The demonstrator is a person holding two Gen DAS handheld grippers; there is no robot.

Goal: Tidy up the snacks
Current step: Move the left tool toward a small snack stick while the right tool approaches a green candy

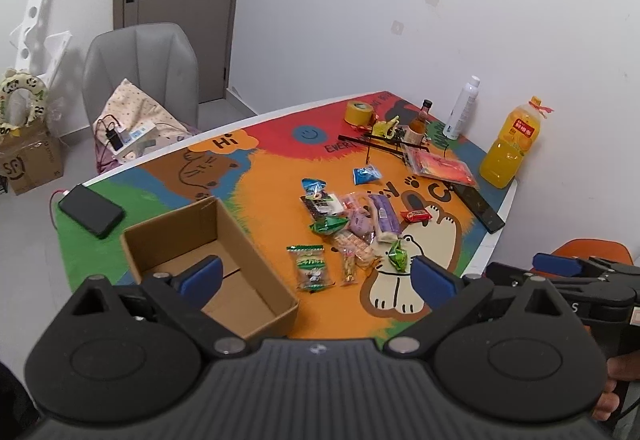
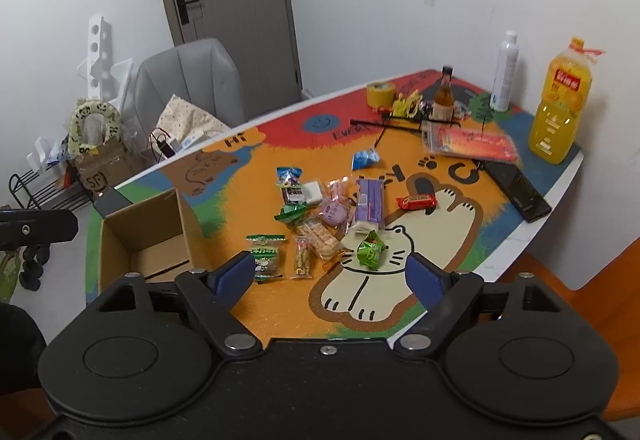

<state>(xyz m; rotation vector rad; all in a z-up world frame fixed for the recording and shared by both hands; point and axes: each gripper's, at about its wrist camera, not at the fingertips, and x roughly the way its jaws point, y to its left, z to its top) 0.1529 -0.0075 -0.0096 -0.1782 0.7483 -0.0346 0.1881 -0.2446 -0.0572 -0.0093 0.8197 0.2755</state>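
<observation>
Several wrapped snacks lie in a loose pile [image 1: 352, 224] on the colourful table mat; the pile also shows in the right wrist view [image 2: 332, 216]. An open, empty cardboard box [image 1: 208, 260] stands left of the pile, and shows in the right wrist view [image 2: 148, 240]. A green snack packet [image 1: 310, 267] lies nearest the box. A small green wrapped snack [image 2: 371, 250] lies at the near right of the pile. My left gripper [image 1: 316, 280] is open and empty above the near table edge. My right gripper [image 2: 332, 276] is open and empty, held beside it.
A black phone [image 1: 91, 211] lies at the table's left corner. At the back stand a juice bottle [image 1: 510, 144], a white spray can [image 1: 462, 108], a small sauce bottle [image 1: 418, 124], a tape roll [image 1: 359, 113] and a red packet [image 1: 440, 167]. A dark phone [image 1: 478, 207] lies at the right edge. A grey chair [image 1: 140, 72] stands beyond.
</observation>
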